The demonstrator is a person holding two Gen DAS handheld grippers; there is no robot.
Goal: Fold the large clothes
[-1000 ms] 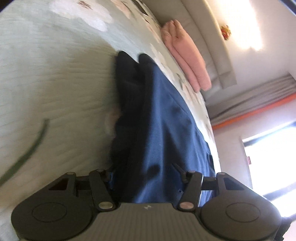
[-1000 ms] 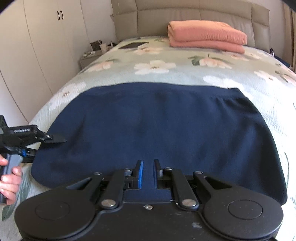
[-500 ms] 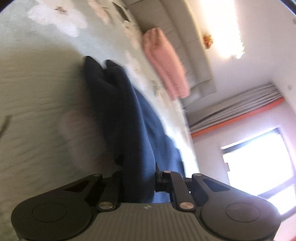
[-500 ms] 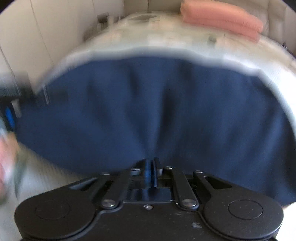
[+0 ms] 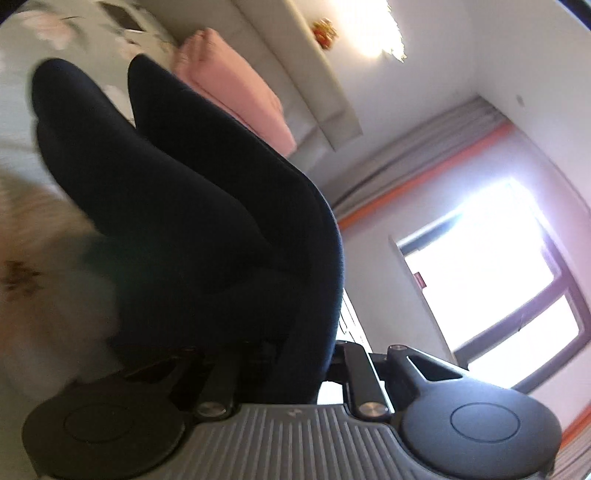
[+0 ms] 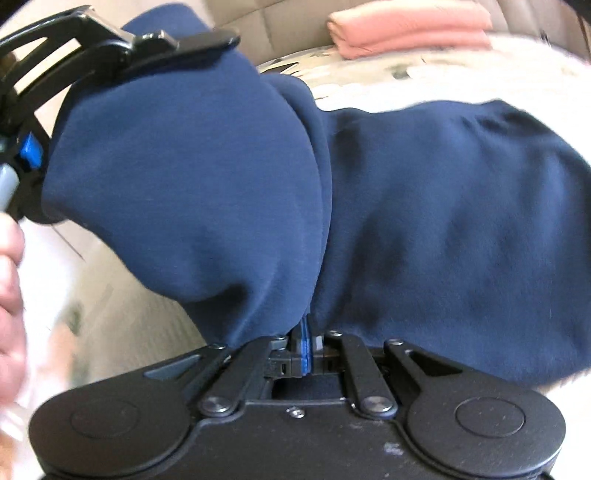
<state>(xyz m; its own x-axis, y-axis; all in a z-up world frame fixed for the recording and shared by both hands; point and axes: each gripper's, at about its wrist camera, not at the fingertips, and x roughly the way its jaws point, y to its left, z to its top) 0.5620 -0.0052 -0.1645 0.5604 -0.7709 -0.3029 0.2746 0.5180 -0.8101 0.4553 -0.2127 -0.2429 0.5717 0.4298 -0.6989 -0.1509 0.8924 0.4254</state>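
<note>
- the right gripper (image 6: pixel 306 341) has its fingers clenched on the near edge of the navy garment (image 6: pixel 424 229), with cloth pinched between the blue pads.
- the left gripper (image 6: pixel 122 48) shows at the upper left of the right wrist view, carrying a lifted portion of the garment that drapes down in a rounded fold over the rest.
- in the left wrist view the left gripper (image 5: pixel 291 354) grasps the navy garment (image 5: pixel 192 206), which bunches between its fingers and fills the middle of the frame in two dark lobes.
- the right part of the garment lies spread on the floral bed (image 6: pixel 369 79).
- the person's left hand (image 6: pixel 9 291) is at the left edge, blurred.
- a folded pink blanket (image 6: pixel 410 26) rests near the headboard (image 5: pixel 295 70), well apart from the garment.
- a bright window (image 5: pixel 491 288) and grey curtain (image 5: pixel 424 155) show at right.
</note>
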